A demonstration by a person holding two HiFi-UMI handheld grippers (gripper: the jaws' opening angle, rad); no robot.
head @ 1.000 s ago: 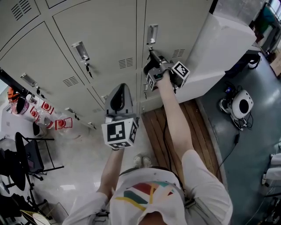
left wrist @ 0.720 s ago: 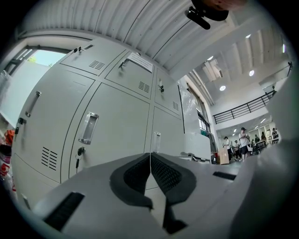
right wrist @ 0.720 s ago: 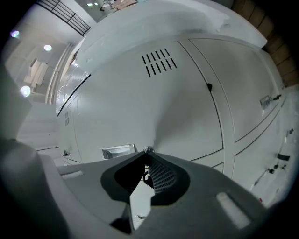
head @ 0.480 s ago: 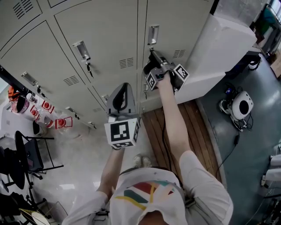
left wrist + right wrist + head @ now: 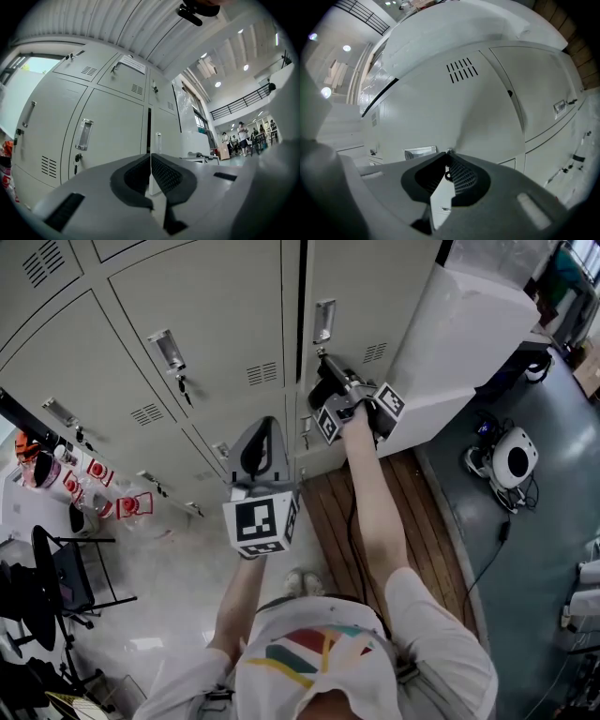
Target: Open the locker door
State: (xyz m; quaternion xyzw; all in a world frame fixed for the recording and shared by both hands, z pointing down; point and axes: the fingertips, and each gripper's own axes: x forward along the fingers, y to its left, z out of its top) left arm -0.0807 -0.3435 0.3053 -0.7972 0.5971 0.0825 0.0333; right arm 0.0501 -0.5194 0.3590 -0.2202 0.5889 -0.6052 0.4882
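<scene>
The grey locker door (image 5: pixel 375 287) stands slightly ajar, with a dark gap (image 5: pixel 302 296) along its left edge. A metal recessed handle (image 5: pixel 324 321) sits near that edge. My right gripper (image 5: pixel 322 354) is just below the handle, shut on the key (image 5: pixel 448 151) in the door's lock. A small ring and a pale tag (image 5: pixel 440 201) hang between the jaws. My left gripper (image 5: pixel 264 424) is held in the air in front of the lockers, shut with nothing in it. In the left gripper view the ajar door (image 5: pixel 164 131) shows beyond my left gripper (image 5: pixel 151 157).
The neighbouring locker (image 5: pixel 216 324) to the left has its own handle (image 5: pixel 169 348) and a hanging key (image 5: pixel 183 385). A white cabinet (image 5: pixel 469 334) stands right of the door. Wooden boards (image 5: pixel 412 512) lie underfoot; a round white device (image 5: pixel 516 460) sits on the floor at right.
The locker door has come out a little: a dark gap now shows along its left edge. My right gripper has drawn back slightly with the key. The left gripper barely moved.
</scene>
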